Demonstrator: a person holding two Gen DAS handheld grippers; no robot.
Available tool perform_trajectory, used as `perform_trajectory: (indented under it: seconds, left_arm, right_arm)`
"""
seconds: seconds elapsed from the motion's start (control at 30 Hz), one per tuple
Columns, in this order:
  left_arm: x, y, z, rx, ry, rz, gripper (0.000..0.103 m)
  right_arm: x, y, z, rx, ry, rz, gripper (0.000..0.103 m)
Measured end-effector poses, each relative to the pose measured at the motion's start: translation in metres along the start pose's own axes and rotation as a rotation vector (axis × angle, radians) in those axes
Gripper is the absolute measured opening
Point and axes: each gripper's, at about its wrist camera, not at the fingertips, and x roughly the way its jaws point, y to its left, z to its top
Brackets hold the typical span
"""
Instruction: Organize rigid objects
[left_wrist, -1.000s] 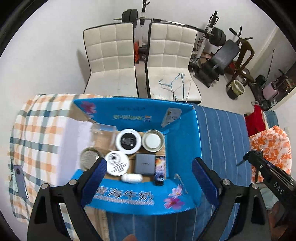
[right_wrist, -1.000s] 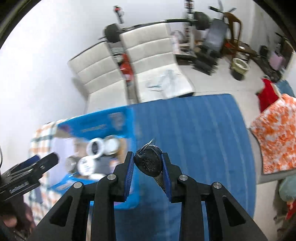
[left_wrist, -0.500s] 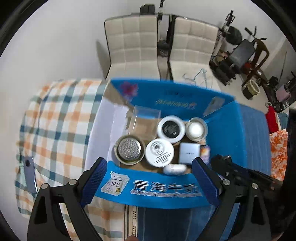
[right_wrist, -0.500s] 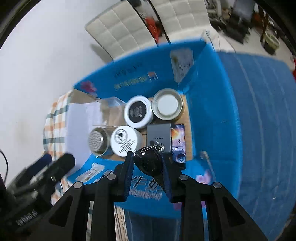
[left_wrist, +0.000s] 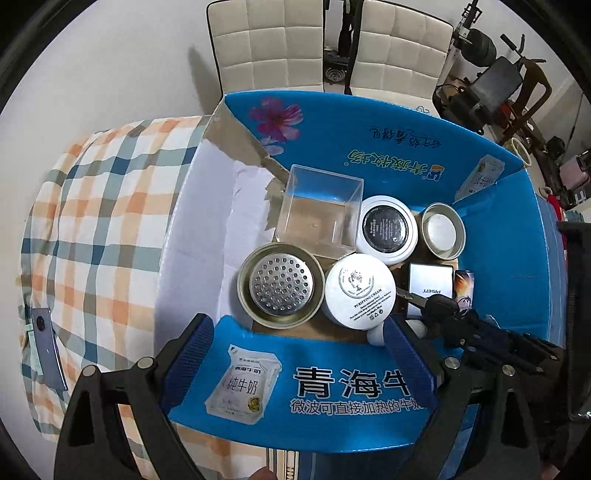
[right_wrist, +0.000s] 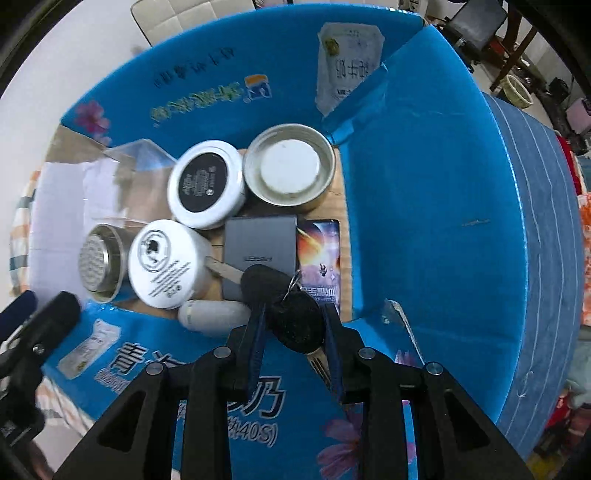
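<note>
The right gripper (right_wrist: 293, 328) pinches a black key fob (right_wrist: 297, 323) between its blue pads (right_wrist: 256, 325), jaws closed on it just above the near flap of the blue box (right_wrist: 436, 221). A split ring joins the fob to a second black key (right_wrist: 264, 282) whose metal blade (right_wrist: 221, 269) points left and reaches to the white cream jar (right_wrist: 166, 264); that key hangs over the grey power bank (right_wrist: 260, 243), whether touching it I cannot tell. Just right of the power bank lies a card (right_wrist: 319, 254) with a space picture. Below the jar rests a small white capsule-shaped thing (right_wrist: 212, 314). Behind the power bank stand a white tin with a black lid (right_wrist: 205, 184) and an open metal tin (right_wrist: 290, 170) with a white disc inside, touching each other. Left of the jar sits a metal strainer cup (right_wrist: 98, 260)

The left gripper (left_wrist: 299, 354) holds nothing, its jaws spread wide over the box's near flap (left_wrist: 332, 384). Beyond it the strainer cup (left_wrist: 279, 284) touches the cream jar (left_wrist: 360, 290), and a clear plastic box (left_wrist: 319, 210) stands behind them beside the black-lidded tin (left_wrist: 386, 229). The right gripper (left_wrist: 467, 325) with its keys (left_wrist: 439, 306) enters from the right. The blue box rests on a plaid cloth (left_wrist: 92, 206), where a phone (left_wrist: 46, 347) lies at the left edge. Two white chairs (left_wrist: 269, 40) stand beyond
</note>
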Motion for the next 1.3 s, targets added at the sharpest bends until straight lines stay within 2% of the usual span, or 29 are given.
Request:
perform_trajectory:
  seconds: [0.17,0.27,0.33,0.4,0.53,0.6,0.8,0.9,1.03,1.3]
  left_arm:
    - [0.001,0.002,0.001,0.003,0.003,0.006,0.094]
    - [-0.002,0.004,0.001,0.0,0.0,0.009,0.094]
    - [-0.005,0.005,0.001,0.0,-0.005,0.011,0.094]
    - [-0.008,0.007,0.002,-0.001,-0.008,0.014,0.094]
    - [-0.015,0.01,0.001,-0.006,-0.018,0.018,0.094]
    - [-0.019,0.011,0.002,-0.007,-0.024,0.016,0.094]
    - [-0.044,0.01,0.0,-0.002,-0.051,0.014,0.094]
    - [-0.068,0.009,-0.005,0.004,-0.076,0.004,0.094]
    - [-0.115,-0.001,-0.02,0.027,-0.13,-0.002,0.094]
    - [-0.199,-0.007,-0.053,0.041,-0.216,-0.025,0.094]
  right_arm:
    - [0.008,0.003,0.001,-0.01,0.001,-0.041,0.032]
    - [0.01,0.002,0.002,-0.007,0.012,-0.058,0.041]
    - [0.009,0.004,0.004,-0.003,0.005,-0.072,0.062]
    - [0.003,0.001,0.002,0.005,-0.006,-0.068,0.077]
    - [-0.011,-0.001,0.001,0.002,-0.032,-0.078,0.079]
    - [-0.02,0.001,0.001,-0.005,-0.048,-0.082,0.084]
    - [-0.071,-0.003,-0.013,-0.012,-0.097,-0.071,0.087]
    - [-0.106,-0.004,-0.026,-0.013,-0.137,-0.045,0.092]
    - [-0.162,-0.005,-0.057,-0.039,-0.225,-0.051,0.093]
    - [-0.263,-0.015,-0.111,-0.02,-0.344,0.017,0.094]
